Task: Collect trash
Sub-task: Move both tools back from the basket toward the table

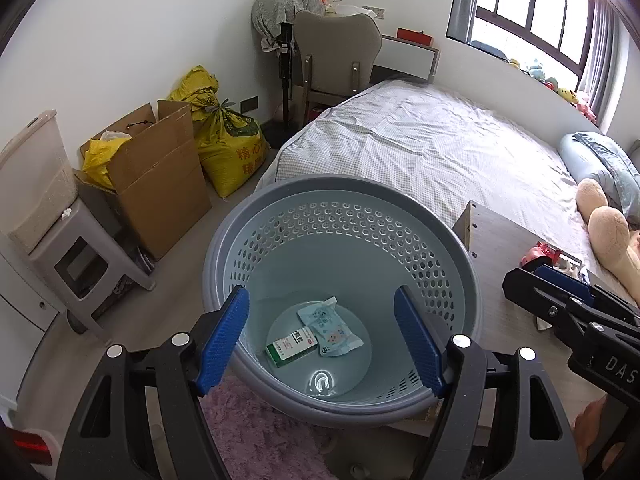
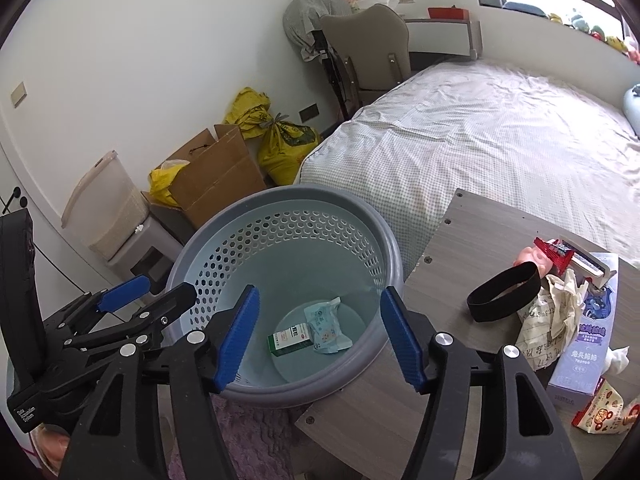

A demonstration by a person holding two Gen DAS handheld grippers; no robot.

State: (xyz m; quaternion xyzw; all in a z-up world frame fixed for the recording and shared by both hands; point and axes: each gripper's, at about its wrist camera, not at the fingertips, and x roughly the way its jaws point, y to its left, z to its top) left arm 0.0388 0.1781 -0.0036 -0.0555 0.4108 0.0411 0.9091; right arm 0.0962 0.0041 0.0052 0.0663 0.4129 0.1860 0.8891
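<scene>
Bed [image 1: 420, 148] with checked sheet fills the right of both views; only the left wrist view shows the plush toy [image 1: 608, 236] and blue pillow [image 1: 600, 160] at its far end. Only the right wrist view shows the wood-grain board's [image 2: 460, 320] clutter: one black elastic band [image 2: 502, 292], one crumpled paper [image 2: 552, 308], one tall lilac carton [image 2: 588, 340], one snack pack [image 2: 600, 408], one red packet [image 2: 558, 250]. Both views show one open cardboard box [image 1: 160, 184], one yellow woven sack [image 1: 228, 148], one grey stool [image 1: 76, 256], one padded chair [image 1: 336, 52]

One round grey-blue plastic basket [image 1: 340, 240], perforated upper wall, smooth bottom, sits on the floor against the board edge. Trash inside, two pieces lying touching on the bottom: one soft pale-blue wipes pack [image 1: 330, 326], one small green-white carton [image 1: 292, 346]

Left gripper [image 1: 322, 340] over the basket mouth, ribbed blue pads wide apart, nothing between them. Right gripper [image 2: 318, 340] also over the basket, jaws apart at a medium gap, empty. Each gripper is seen side-on in the other's view

Pink fuzzy rug [image 1: 256, 432] under the basket's near rim
</scene>
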